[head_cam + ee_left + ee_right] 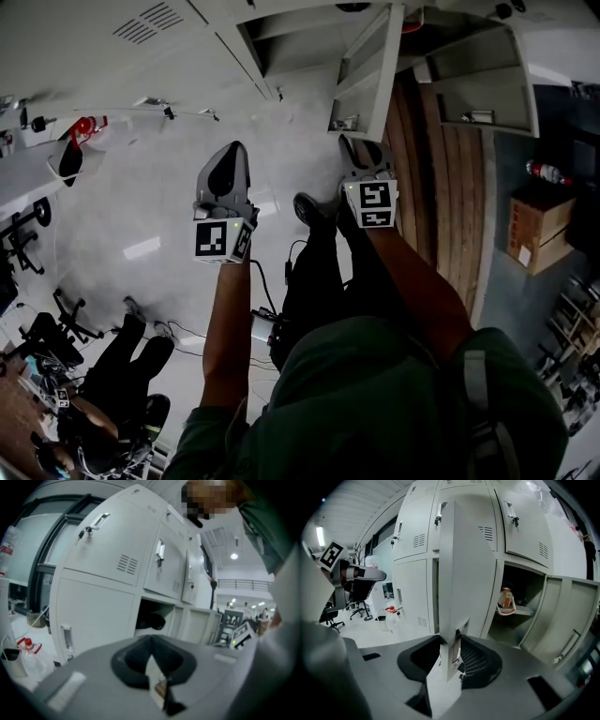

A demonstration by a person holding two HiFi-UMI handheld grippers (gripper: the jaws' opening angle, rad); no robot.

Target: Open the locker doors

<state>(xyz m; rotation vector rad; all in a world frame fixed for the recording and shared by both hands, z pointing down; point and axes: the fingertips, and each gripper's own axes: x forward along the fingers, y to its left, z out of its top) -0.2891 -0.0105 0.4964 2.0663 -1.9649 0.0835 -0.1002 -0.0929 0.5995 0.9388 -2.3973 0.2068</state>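
Clamps the right gripper point(451, 641) on the free edge of an open locker door point(466, 573), one pad against each face, right at the small latch plate point(456, 649). Holds that door edge-on to the right gripper view, swung well out from the bank of lockers point(415, 541). Carries the left gripper point(151, 641) shut, jaw tips together with nothing between them, raised to the left of the right gripper and apart from any door. Stands on a pale floor point(141, 187) in the head view, both arms reaching forward, with a strip of wooden planks point(441, 169) beside the lockers.

Just past the held door, looks into an open lower compartment point(520, 616) with a white-and-orange item point(506, 603) on its shelf; cannot say what it is. To the right of that, meets a second open door point(569, 620). Above, finds the upper doors point(525, 522) closed, each with a handle and vent slots. In the left gripper view, shows another open lower compartment point(154, 618) holding something dark. Farther off, takes in an office chair point(333, 616) and a cardboard box point(539, 230).
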